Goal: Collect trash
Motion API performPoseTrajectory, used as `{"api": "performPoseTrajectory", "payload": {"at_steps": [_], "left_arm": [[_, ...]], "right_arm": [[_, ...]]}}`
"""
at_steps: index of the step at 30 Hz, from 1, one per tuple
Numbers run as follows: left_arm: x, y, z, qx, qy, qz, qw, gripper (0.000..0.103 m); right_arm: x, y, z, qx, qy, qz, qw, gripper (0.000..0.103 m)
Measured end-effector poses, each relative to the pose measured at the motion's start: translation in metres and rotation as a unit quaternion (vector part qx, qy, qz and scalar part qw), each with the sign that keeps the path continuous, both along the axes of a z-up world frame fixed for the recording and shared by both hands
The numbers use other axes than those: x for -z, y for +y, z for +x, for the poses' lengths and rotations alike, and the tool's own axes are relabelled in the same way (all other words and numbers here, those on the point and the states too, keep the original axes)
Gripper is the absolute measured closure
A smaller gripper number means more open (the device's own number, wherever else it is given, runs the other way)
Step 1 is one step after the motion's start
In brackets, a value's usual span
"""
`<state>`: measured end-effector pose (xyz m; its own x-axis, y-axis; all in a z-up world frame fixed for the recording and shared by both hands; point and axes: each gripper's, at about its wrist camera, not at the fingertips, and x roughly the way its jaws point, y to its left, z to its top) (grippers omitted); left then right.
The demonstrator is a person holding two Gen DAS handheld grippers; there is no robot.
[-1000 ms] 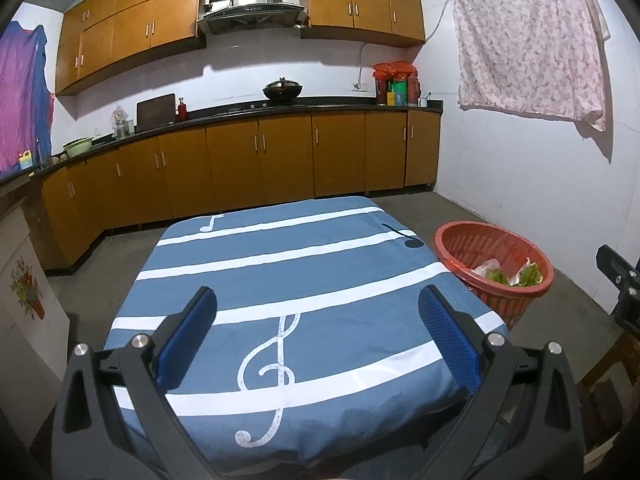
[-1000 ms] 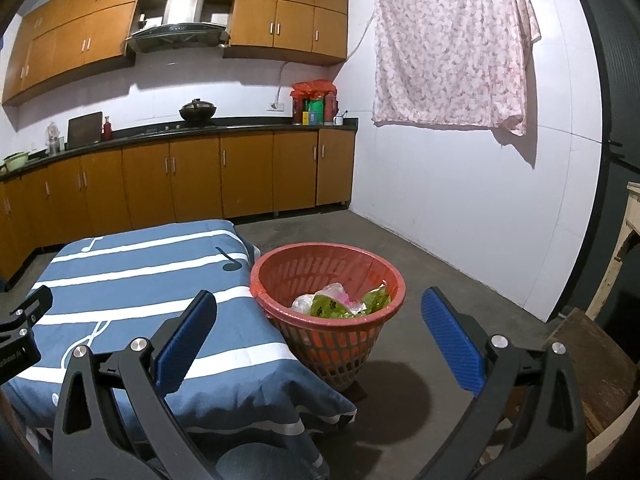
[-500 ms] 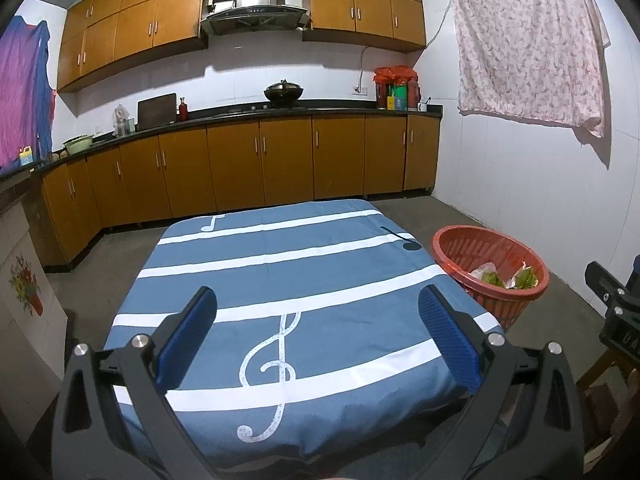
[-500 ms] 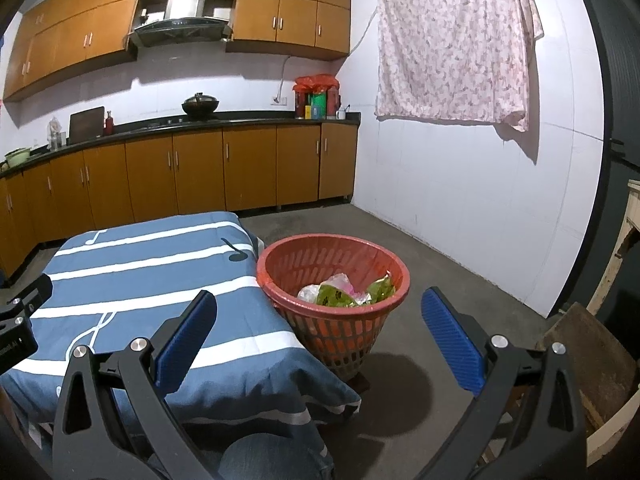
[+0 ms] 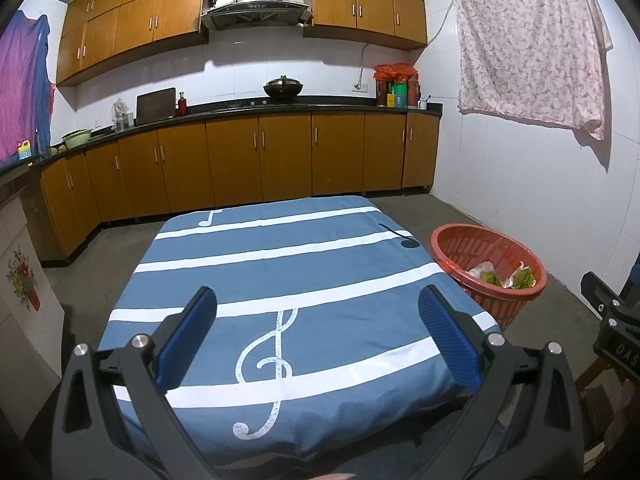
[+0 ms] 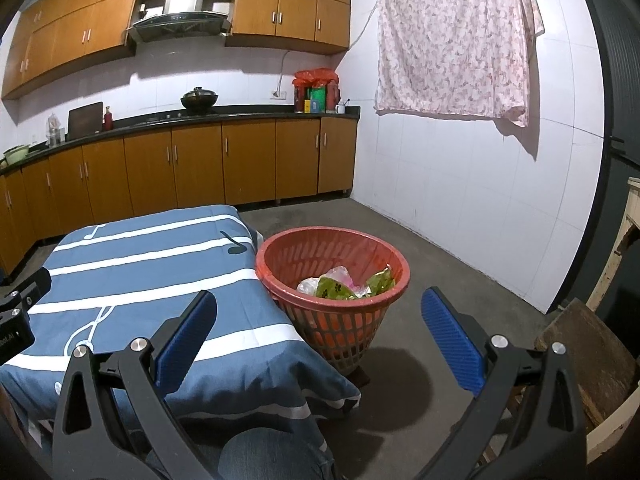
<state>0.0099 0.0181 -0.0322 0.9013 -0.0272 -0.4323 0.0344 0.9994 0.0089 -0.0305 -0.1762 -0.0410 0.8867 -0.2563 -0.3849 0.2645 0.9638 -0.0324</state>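
A: Where's the trash?

B: It lies in the red basket (image 6: 332,276), low in the bottom: crumpled wrappers (image 6: 346,285), clear, pink and green. In the left wrist view the same basket (image 5: 486,264) stands on the floor at the right of the table, and the wrappers (image 5: 504,278) show against its far right wall.

A: How close is the basket to the table?

B: Just beside it. Its rim sits at the table's right edge, by the far corner of the blue cloth (image 5: 280,292) with white stripes and music notes. Whether rim and cloth touch, I cannot tell.

A: And the grippers?

B: The left gripper (image 5: 318,322) hangs over the near part of the cloth, jaws spread wide, nothing between them. The right gripper (image 6: 320,326) points at the basket, jaws equally wide apart and empty; the basket shows in the gap between its blue pads (image 6: 452,338).

A: Anything else nearby?

B: A knee in jeans (image 6: 272,456) at the bottom of the right wrist view. Farther off, wooden cabinets (image 5: 260,160) run along the far wall under a dark counter with a wok (image 5: 283,89). A floral cloth (image 6: 456,36) hangs on the white tiled wall at right.
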Motion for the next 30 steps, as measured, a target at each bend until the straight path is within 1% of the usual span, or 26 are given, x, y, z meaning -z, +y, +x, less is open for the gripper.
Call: {"api": "performPoseTrajectory", "payload": {"at_steps": [30], "left_arm": [[0.0009,-0.0005,0.0015,0.0,0.001,0.001,1.0,0.004]], "right_arm": [[0.0009,-0.0013,0.0014,0.0,0.005,0.002,1.0,0.002]]}}
